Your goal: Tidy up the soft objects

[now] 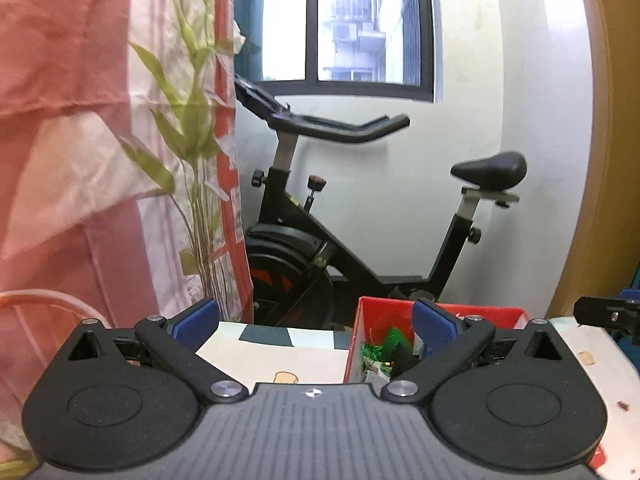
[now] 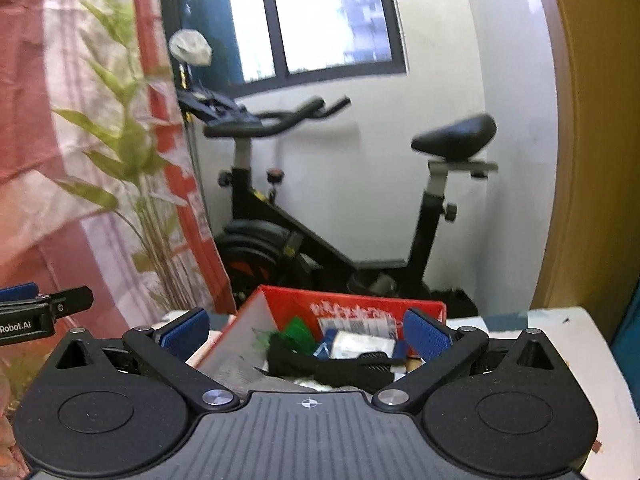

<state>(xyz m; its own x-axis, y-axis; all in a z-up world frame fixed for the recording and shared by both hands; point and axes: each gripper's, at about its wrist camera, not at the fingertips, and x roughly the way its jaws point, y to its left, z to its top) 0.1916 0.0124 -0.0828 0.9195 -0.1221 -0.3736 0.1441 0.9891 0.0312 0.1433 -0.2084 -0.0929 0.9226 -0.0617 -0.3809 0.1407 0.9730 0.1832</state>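
A red cardboard box [image 2: 352, 304] stands on a white patterned tabletop [image 1: 288, 344]. It holds a black soft strap [image 2: 332, 364], green items [image 2: 298, 332] and white packets [image 2: 360, 344]. My right gripper [image 2: 306, 330] is open and empty, raised just in front of the box with its blue pads either side of it. My left gripper [image 1: 316, 322] is open and empty, left of the box [image 1: 400, 312], which lies by its right finger. The left gripper's tip also shows at the left edge of the right wrist view [image 2: 44, 308].
A black exercise bike [image 1: 360, 208] stands behind the table under a window [image 1: 352, 28]. A pink and red curtain [image 1: 60, 140] with green plant stems [image 1: 192, 160] hangs on the left. A wooden panel [image 1: 608, 140] rises on the right.
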